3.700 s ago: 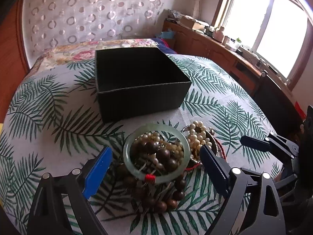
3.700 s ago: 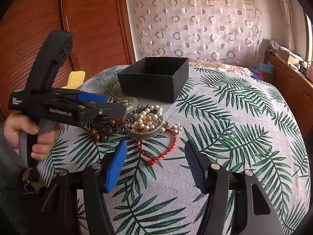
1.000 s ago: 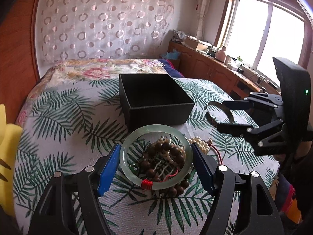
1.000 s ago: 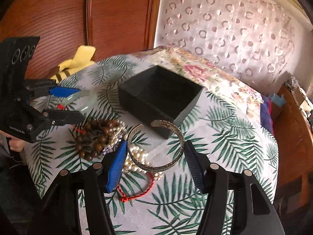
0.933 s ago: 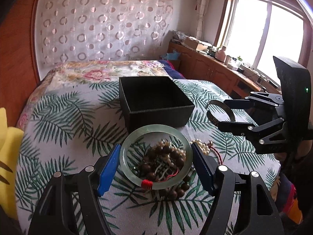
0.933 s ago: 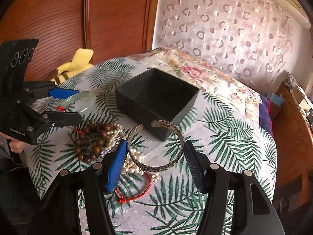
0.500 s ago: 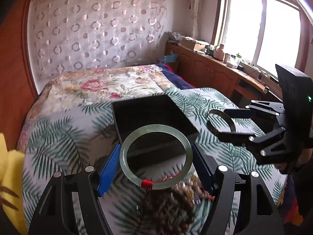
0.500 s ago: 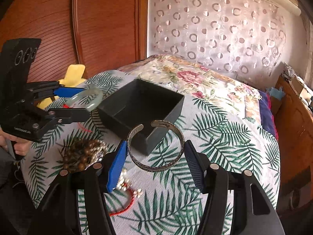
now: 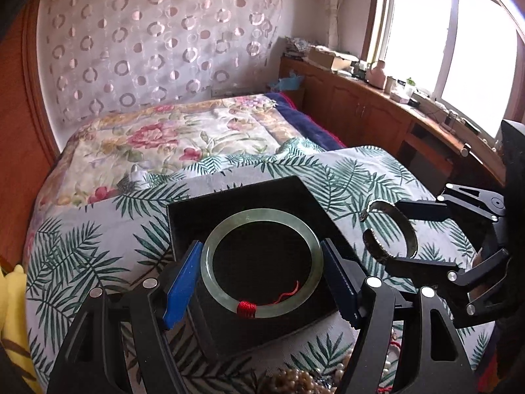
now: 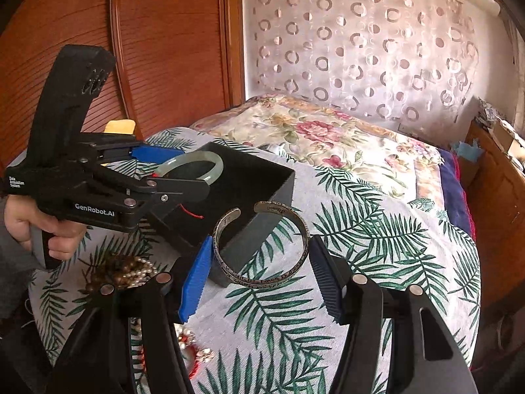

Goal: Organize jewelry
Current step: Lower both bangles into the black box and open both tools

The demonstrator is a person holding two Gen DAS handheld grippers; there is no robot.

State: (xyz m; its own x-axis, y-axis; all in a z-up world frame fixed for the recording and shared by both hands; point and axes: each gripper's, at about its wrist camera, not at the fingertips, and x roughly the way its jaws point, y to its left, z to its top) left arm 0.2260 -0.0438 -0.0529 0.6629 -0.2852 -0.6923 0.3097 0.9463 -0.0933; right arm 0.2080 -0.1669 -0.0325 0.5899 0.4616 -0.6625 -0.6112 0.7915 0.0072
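Note:
My left gripper is shut on a pale green jade bangle with a red thread wrap. It holds the bangle level above the open black box. In the right wrist view the bangle hangs over the box. My right gripper is shut on a silver cuff bracelet, just right of the box and above the cloth. The cuff also shows in the left wrist view. A pile of brown beads and pearls lies on the cloth in front of the box.
The round table has a palm-leaf cloth. A red cord bracelet lies near the table's front. A bed with a floral cover stands behind. A wooden cabinet runs along the window. A yellow cushion sits at the left.
Both grippers picked jewelry off the pile and rose. The left carried the jade bangle forward over the box. The right carried the silver cuff up beside the box.

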